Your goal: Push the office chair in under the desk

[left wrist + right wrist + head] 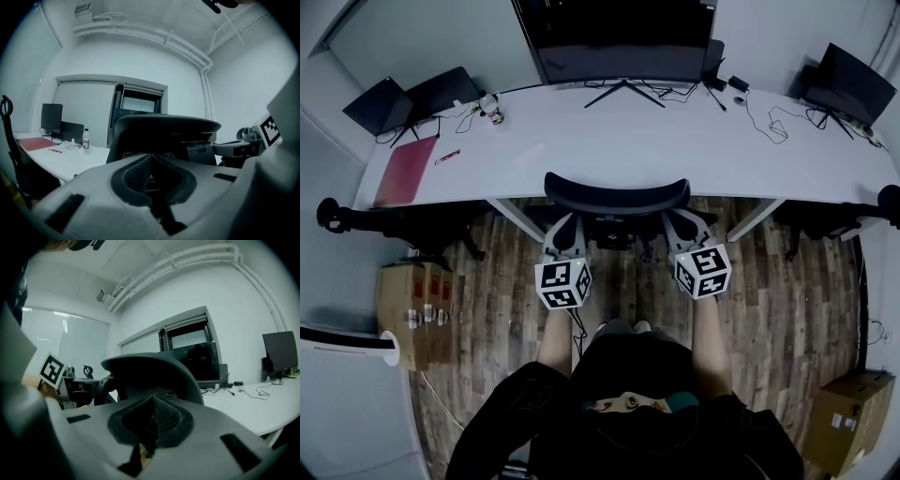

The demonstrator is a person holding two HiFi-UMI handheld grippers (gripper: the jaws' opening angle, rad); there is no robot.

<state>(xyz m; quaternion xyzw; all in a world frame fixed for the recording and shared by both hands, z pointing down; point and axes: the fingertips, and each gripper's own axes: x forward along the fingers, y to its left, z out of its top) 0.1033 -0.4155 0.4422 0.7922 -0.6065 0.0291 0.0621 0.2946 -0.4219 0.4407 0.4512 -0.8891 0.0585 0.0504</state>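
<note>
The black office chair (617, 195) stands with its backrest at the front edge of the white desk (675, 141), between the desk's slanted legs. My left gripper (563, 228) is shut and empty, with its tips just behind the backrest's left end. At the right end my right gripper (682, 225) is likewise shut with nothing in it. Whether the tips touch the chair I cannot tell. The left gripper view has the left gripper (151, 158) low before the backrest (166, 129). In the right gripper view the right gripper (152, 400) points at the backrest (145, 369).
On the desk are a large monitor (619, 42), laptops (412, 98) at the left, a screen (848, 80) at the right, cables, a bottle (492, 111) and a red folder (405, 169). Cardboard boxes (412, 305) (848, 422) stand on the wood floor. Other chairs' arms (356, 220) flank the desk.
</note>
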